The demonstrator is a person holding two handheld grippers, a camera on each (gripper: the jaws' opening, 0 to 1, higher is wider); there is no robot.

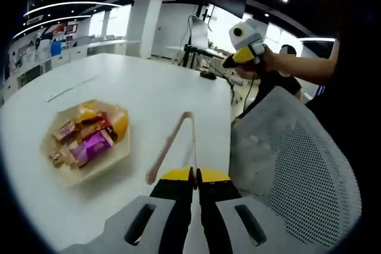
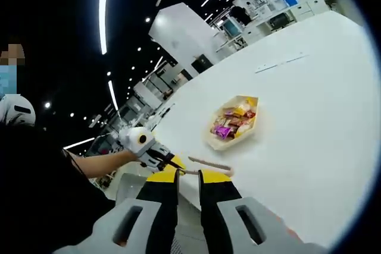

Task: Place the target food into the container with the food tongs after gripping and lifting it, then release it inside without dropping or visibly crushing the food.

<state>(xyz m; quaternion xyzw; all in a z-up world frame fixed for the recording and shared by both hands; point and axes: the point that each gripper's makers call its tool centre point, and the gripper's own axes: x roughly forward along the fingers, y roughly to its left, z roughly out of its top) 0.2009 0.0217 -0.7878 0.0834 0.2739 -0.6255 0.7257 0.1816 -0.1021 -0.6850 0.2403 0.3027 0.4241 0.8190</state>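
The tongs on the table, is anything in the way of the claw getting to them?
No. The wooden tongs lie alone on the white table, just ahead of the left claw. The tray of snacks sits off to one side, apart from them.

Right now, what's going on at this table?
A person holds a gripper in each hand over a white table. The left gripper, jaws together, sits at the near end of the tongs, which lie on the table. The right gripper is held away from the table, jaws slightly apart and holding nothing. The tray of wrapped snacks lies untouched beside the tongs.
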